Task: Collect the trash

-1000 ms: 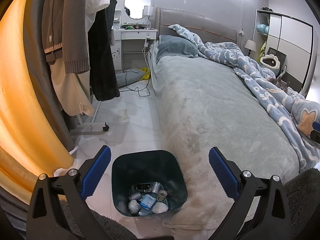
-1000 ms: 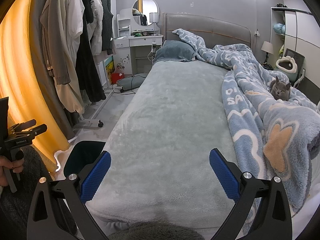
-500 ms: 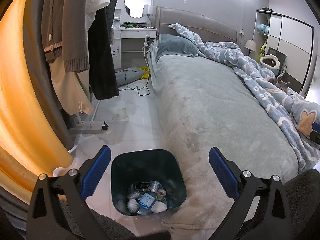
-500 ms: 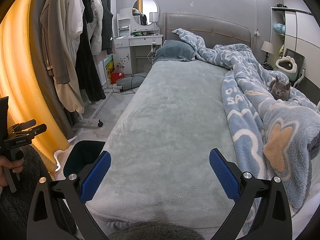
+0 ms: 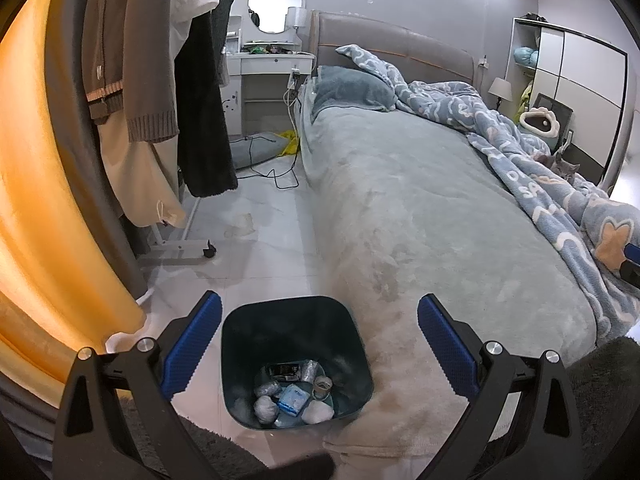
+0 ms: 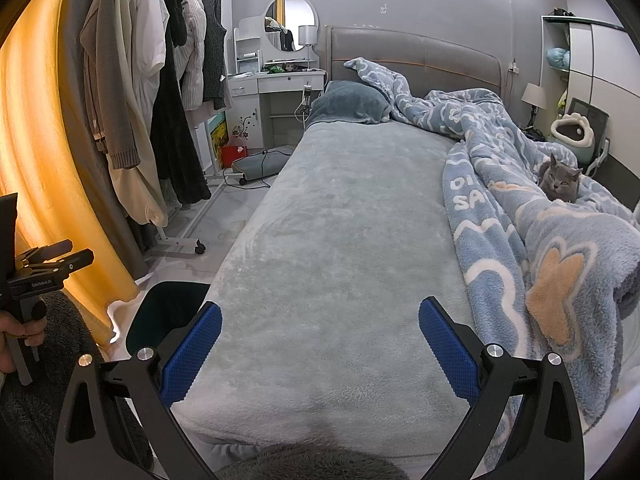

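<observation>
A dark teal trash bin (image 5: 244, 334) stands on the floor at the bed's foot corner, below my left gripper (image 5: 319, 346), which is open and empty. Inside the bin lie crumpled white wads (image 5: 266, 407), a blue tissue pack (image 5: 294, 399), a tape roll (image 5: 322, 386) and other scraps. A pale scrap of paper (image 5: 242, 224) lies on the white floor further ahead. My right gripper (image 6: 320, 350) hangs open and empty over the grey bedspread (image 6: 340, 248). The bin's rim (image 6: 160, 312) shows at lower left there, beside the left tool (image 6: 44, 268) in a hand.
A clothes rack (image 5: 176, 246) on wheels with hanging coats stands left, in front of an orange curtain (image 5: 44, 208). A blue patterned blanket (image 6: 520, 208) with a grey cat (image 6: 558, 178) covers the bed's right side. Cables and a yellow item (image 5: 290, 144) lie near the white dresser (image 5: 276, 64).
The left wrist view has shifted slightly, so the bin sits a touch lower and further left. The right gripper has barely moved. Both stay open.
</observation>
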Demonstrator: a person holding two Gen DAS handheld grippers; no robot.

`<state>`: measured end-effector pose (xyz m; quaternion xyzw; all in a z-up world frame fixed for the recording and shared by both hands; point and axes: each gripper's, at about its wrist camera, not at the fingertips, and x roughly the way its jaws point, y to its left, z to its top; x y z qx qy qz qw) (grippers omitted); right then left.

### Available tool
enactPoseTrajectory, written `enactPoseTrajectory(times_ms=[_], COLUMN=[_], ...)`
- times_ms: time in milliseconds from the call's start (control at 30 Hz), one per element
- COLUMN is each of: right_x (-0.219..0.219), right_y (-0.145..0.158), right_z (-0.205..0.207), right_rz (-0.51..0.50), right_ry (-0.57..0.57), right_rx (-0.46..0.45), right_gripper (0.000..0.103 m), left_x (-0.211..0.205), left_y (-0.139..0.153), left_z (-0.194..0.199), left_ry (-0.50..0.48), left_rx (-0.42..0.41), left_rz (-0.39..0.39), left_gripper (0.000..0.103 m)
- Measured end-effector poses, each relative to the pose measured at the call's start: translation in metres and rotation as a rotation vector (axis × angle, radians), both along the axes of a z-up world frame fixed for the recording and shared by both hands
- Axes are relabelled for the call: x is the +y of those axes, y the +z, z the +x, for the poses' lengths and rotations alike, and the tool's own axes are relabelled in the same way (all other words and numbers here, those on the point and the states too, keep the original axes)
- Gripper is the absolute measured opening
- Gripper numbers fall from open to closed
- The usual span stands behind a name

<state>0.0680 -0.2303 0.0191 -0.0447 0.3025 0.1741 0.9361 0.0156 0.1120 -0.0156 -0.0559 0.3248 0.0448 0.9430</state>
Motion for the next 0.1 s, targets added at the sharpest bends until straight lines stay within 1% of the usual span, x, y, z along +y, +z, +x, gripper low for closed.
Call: enactPoseTrajectory(times_ms=[100], right_x=[0.0002], right_y=[0.0000], right_z=[-0.0001], right_rz=[0.001], right_ry=[0.000], right_rx=[0.000], right_gripper=[0.100], left_x=[0.0013], left_y=[0.0015], left_z=[0.0018], left_ry=[0.005], left_rx=[0.003], left_rz=[0.000], left_gripper=[0.100])
